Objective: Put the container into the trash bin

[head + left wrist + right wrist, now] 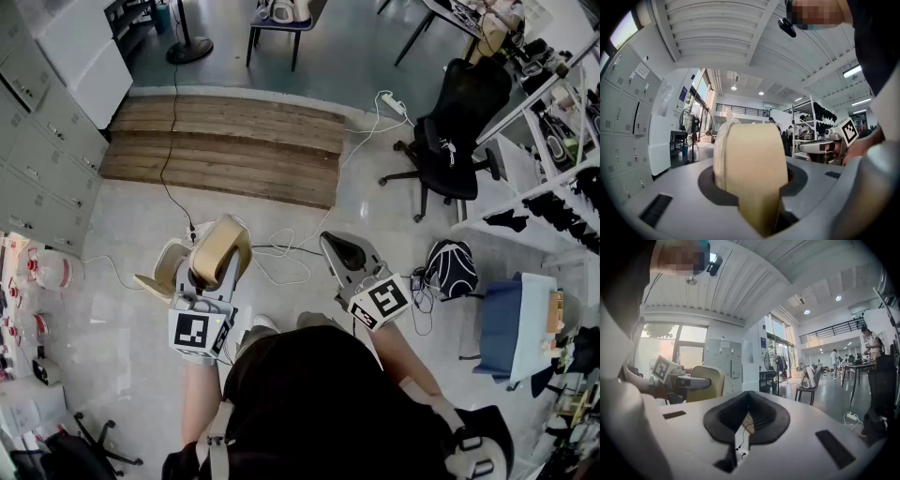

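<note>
Container (221, 247) | up off the floor, clamped by one edge in the left gripper (208, 281) jaws | right gripper (345, 255) jaws pressed together, nothing in them | risk: narrow edge grip, loose flap hanging, so it could swing and slip out; no bin in sight.

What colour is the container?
Tan, like cardboard; the container shows best in the left gripper view.

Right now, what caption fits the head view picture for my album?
The left hand-held gripper clamps a tan container above the floor; the right hand-held gripper is shut and empty.
</note>
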`<state>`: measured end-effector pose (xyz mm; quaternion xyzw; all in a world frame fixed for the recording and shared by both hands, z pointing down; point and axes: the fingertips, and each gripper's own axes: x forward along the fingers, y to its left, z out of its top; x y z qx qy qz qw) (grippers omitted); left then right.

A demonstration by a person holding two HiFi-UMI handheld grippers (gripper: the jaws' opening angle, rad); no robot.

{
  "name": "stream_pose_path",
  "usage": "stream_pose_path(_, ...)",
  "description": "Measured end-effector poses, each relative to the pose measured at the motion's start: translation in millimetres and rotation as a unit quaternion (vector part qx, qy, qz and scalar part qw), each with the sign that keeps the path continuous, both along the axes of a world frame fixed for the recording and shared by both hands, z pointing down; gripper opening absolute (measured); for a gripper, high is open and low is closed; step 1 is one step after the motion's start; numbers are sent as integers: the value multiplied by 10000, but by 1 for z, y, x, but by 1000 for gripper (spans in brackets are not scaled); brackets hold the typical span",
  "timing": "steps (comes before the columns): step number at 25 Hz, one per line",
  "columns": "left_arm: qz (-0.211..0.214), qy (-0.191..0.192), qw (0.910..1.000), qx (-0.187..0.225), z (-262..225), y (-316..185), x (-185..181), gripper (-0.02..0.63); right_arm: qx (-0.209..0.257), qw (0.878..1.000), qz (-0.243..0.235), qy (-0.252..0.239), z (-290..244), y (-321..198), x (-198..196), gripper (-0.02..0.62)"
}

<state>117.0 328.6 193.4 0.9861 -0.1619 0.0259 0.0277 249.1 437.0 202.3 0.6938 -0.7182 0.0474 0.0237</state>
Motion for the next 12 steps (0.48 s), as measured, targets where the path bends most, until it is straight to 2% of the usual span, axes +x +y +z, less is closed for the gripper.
stream_pose_path(5,53,24,9999,132,11,-21,-18,178,-3,10000,28,-52,5,-23,-15,14)
stream_pose_path(12,-113,34,9999,40,22,-43,-40,178,-114,9998,-139,89,16,-46,-35,15)
